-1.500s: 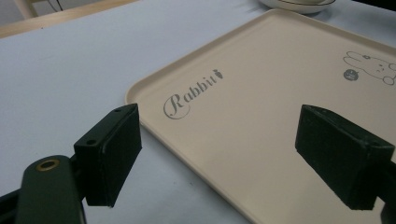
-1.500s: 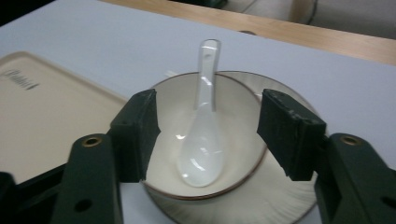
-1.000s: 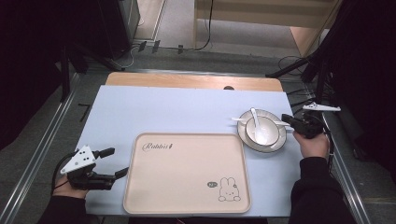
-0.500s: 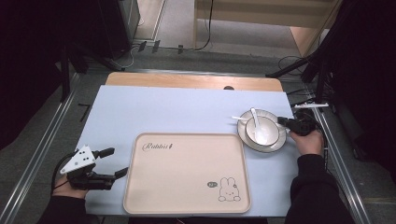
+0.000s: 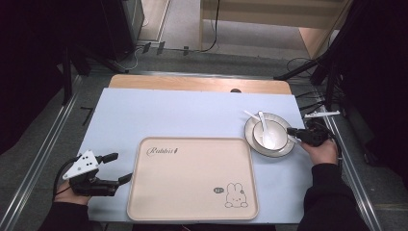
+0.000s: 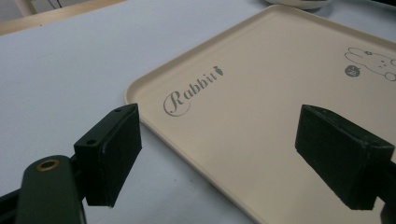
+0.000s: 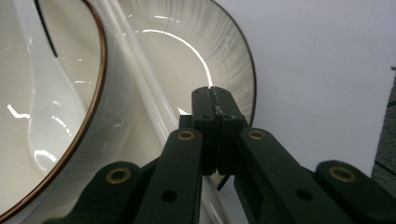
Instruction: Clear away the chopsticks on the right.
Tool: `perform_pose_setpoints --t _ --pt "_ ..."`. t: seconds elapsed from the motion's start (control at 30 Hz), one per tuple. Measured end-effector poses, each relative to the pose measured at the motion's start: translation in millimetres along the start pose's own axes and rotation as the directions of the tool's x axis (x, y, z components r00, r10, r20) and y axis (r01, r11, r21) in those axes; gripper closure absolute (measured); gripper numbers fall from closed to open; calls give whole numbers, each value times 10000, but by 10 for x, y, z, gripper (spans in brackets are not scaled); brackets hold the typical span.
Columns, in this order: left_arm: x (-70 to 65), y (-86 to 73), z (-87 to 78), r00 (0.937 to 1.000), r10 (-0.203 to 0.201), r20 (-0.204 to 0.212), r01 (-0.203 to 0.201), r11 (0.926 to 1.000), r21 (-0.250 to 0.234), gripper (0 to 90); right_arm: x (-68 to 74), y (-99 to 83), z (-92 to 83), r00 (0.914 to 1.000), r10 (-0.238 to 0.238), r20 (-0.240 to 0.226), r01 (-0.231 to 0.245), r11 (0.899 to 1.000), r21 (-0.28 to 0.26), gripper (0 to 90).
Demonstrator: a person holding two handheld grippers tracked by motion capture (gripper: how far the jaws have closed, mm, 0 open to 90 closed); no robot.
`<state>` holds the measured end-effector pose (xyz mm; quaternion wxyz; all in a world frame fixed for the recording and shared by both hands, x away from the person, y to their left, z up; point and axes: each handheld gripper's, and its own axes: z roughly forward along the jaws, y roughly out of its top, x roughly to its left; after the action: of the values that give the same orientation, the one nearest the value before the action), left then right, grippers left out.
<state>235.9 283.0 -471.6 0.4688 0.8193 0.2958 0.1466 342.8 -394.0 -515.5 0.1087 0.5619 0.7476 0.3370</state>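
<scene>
Where the right tool (image 5: 291, 131) meets the round glazed plate with a dark rim (image 5: 287, 148), its two black jaws are pressed flat together over the plate's right edge. In the right gripper view the closed jaws (image 7: 215, 109) seem pinched on the plate's rim, though whether the rim really sits between the pads I cannot tell. A white chopstick (image 7: 140, 79) runs along the plate just left of the jaws. On the plate sits a white bowl with a thin brown rim (image 5: 269, 134), and a white ceramic spoon (image 5: 262, 122) lies in the bowl, handle pointing away from the person. The plate rests on the pale blue worktop (image 5: 168, 113), just right of a beige rectangular tray printed with "Rabbit" and a small rabbit drawing (image 5: 192, 178); plate and tray lie very near each other at the tray's far right corner. The left tool (image 5: 115, 167) lies low at the tray's left edge, jaws spread wide with nothing between them. In the left gripper view, one pad (image 6: 109, 154) hangs over the worktop, the other over the tray (image 6: 261, 107).
</scene>
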Motion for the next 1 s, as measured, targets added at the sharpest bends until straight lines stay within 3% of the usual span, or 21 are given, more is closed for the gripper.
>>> perform_pose_setpoints --t 0.1,0.33,0.43,0.5,0.63,0.7,0.77,1.0 --pt "-1 1 0 10000 10 18 -10 10000 -12 150 28 -23 -25 10000 -77 -44 77 9999 111 884" --pt "-1 1 0 10000 -15 16 15 10000 -34 150 48 -55 -41 9994 233 -272 -221 9989 405 887" --pt "1 1 1 10000 -6 -8 6 10000 -4 150 53 -52 -97 9998 140 -125 -138 9998 133 851" --pt "1 1 1 10000 0 -5 0 10000 12 151 48 -44 -153 10000 6 73 -4 9997 -234 802" --pt "1 0 1 10000 8 -4 -8 10000 7 151 47 -35 -265 9965 -507 663 560 9952 -797 563" --pt "0 2 2 10000 5 8 -5 10000 7 151 46 -43 -295 9957 -604 699 672 9928 -993 453" --pt "0 2 2 10000 16 16 -16 10000 15 151 38 -53 -313 9966 -586 587 642 9930 -992 401" --pt "0 2 4 10000 4 18 -4 10000 14 151 22 -98 -259 9987 -484 181 491 9979 -414 465"
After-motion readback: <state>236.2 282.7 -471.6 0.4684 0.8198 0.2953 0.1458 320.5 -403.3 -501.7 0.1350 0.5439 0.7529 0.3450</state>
